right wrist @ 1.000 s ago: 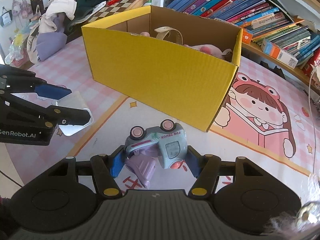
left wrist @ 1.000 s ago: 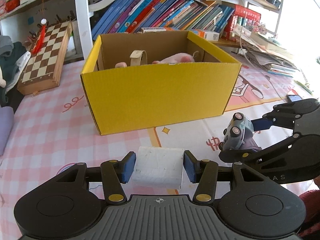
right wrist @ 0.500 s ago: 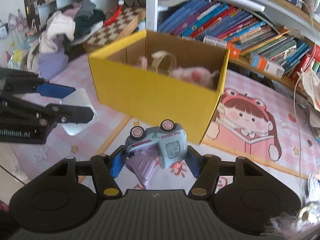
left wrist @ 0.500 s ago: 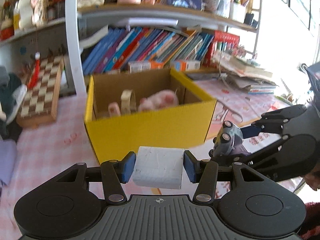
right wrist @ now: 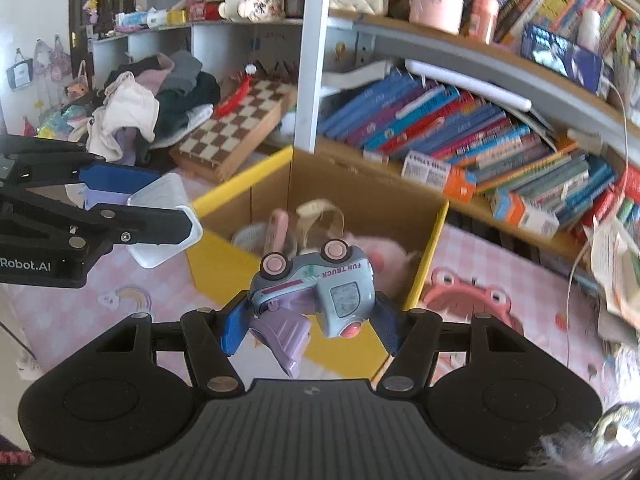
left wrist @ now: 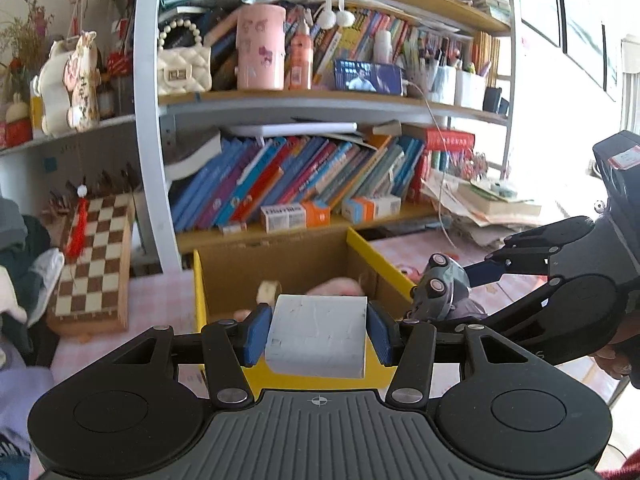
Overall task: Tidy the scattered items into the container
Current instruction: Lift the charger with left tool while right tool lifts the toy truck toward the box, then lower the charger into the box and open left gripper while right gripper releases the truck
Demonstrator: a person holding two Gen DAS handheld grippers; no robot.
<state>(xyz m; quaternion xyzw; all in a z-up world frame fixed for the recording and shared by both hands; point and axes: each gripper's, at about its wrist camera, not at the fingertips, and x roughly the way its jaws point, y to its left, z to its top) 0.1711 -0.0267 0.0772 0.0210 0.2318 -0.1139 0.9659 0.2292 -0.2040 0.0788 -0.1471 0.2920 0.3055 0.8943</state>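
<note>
1. Holding a pale grey-white block [left wrist: 318,334] in the left gripper [left wrist: 317,334], both blue pads [left wrist: 255,334] pressed tight against its sides. Same grip as a second ago, the block hasn't slipped at all.
2. The right gripper [right wrist: 307,320] is clamped on a light blue toy truck [right wrist: 320,286], which is tipped over with its pink wheels up and "FUN TRUCK" reading upside down. A purple part hangs below it. Grip looks unchanged from earlier too.
3. Big change is height. A second ago both grippers were low over the pink checked mat [right wrist: 96,312] with the yellow box [left wrist: 374,258] standing ahead of them. Now they're lifted up and moved in, so both views look down over the near wall into the box.
4. Block now hangs over the near edge of the box, truck over the near wall towards its right corner. Neither one is inside yet.
5. In the box: a pink plush thing [right wrist: 384,256] and a beige loop strap [right wrist: 320,210], same as before.
6. Bookshelf [left wrist: 320,100] fills way more of the picture now, and the chessboard [left wrist: 94,256] sits off to the left of the box. Some motion blur in the right wrist view.
</note>
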